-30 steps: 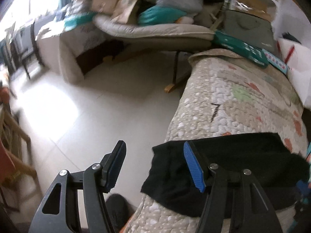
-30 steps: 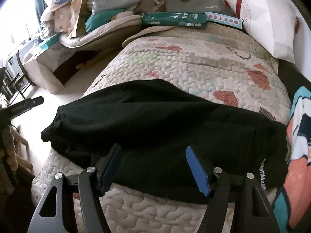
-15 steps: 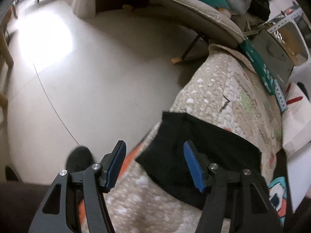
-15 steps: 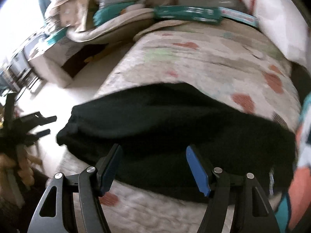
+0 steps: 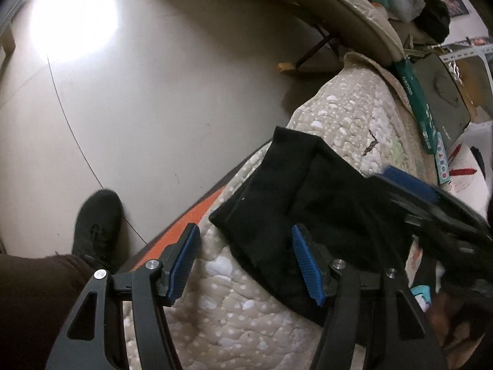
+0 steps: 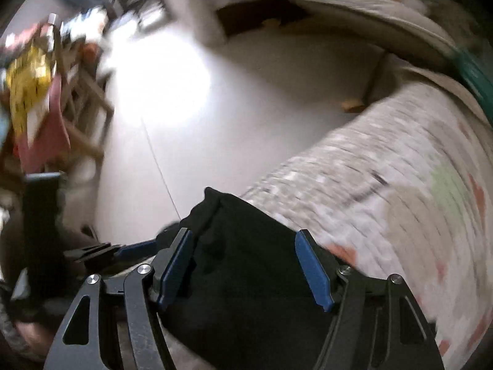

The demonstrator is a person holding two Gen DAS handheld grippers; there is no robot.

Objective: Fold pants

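The black pants (image 5: 308,197) lie across the quilted bed cover (image 5: 345,114), one end near the bed's edge. My left gripper (image 5: 246,265) is open and empty, above the quilt at the near edge of the pants. My right gripper (image 6: 246,271) is open, low over the pants (image 6: 246,277) near their end; whether it touches them I cannot tell. The right gripper shows blurred in the left wrist view (image 5: 431,209) over the pants. The left gripper shows in the right wrist view (image 6: 123,251) beside the pants' end.
The pale tiled floor (image 5: 138,92) lies left of the bed. My black shoe (image 5: 97,225) stands beside the bed. A padded lounger (image 5: 339,3), a green box (image 5: 416,95) and a grey bag (image 5: 443,92) sit beyond the bed's far end. Wooden chairs (image 6: 77,92) stand at left.
Both grippers swung toward the left end of the pants and tilted down. The right gripper moved left fast and now hangs over that end. Both stayed open.
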